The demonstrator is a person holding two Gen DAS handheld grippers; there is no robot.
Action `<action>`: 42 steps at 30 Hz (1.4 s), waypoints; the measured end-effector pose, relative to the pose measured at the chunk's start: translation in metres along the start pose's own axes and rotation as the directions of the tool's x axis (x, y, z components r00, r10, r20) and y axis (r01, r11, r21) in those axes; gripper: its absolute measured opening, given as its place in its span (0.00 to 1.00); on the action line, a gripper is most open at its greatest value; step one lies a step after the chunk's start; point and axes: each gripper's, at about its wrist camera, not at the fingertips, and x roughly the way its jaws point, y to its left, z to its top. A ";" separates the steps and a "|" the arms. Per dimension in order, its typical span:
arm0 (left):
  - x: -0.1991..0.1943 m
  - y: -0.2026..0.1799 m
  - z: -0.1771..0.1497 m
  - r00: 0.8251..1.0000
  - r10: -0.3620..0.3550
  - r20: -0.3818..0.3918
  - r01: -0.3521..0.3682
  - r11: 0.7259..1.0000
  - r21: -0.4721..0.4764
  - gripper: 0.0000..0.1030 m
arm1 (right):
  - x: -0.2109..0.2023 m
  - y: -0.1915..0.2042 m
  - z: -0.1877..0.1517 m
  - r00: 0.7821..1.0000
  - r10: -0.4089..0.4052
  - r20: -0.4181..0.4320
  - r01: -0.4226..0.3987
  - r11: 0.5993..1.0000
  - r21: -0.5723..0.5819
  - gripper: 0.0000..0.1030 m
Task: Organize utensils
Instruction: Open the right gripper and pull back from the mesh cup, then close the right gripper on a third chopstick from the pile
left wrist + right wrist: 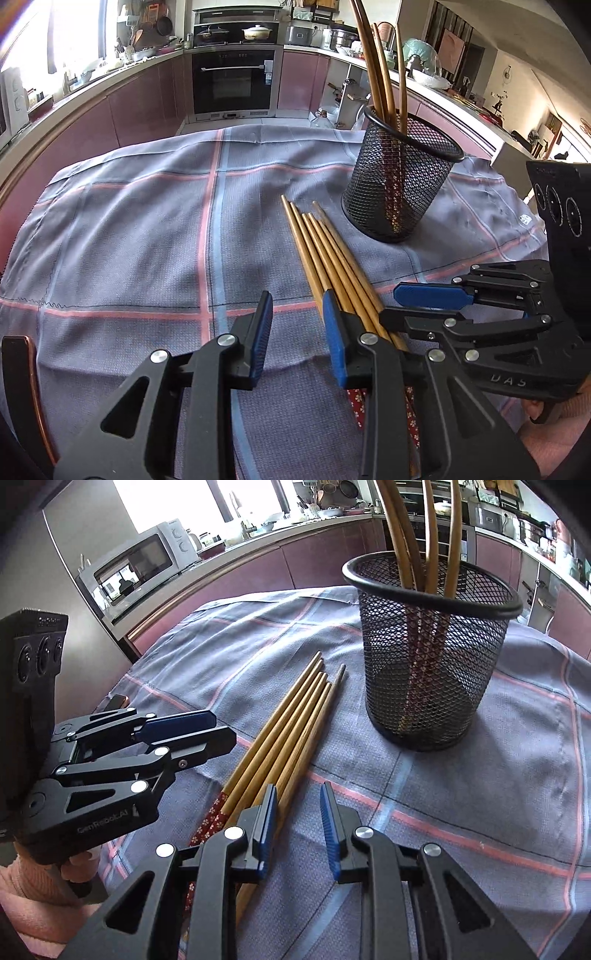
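Kitchen cabinets ring the cloth-covered desk [480, 794]. Loose chopsticks [280, 738] lie just left of the mesh holder [428, 657]. Both the left hand-held gripper [297, 332] and right hand-held gripper [298, 827] hang slightly parted, empty. Better to pinch one stick mid-shaft. Readable: "DAS", "GenRobot.AI".

The cloth [129, 229] over the bench is grey-blue, crossed by pink and pale blue stripes in a wide check. The loose chopsticks [328, 258] are golden tan, with dark red ends dotted in small pale flowers, and the same colours show on the chopsticks in the black mesh holder [432, 657]. Both the left gripper [297, 332] and the right gripper [299, 827] are black with blue pads.
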 end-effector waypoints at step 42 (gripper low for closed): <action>0.029 -0.001 0.008 0.996 -0.006 -0.084 0.006 1.000 0.008 0.09 | 0.003 -0.011 0.015 0.998 -0.067 -0.016 0.067 0.997 -0.033 0.09</action>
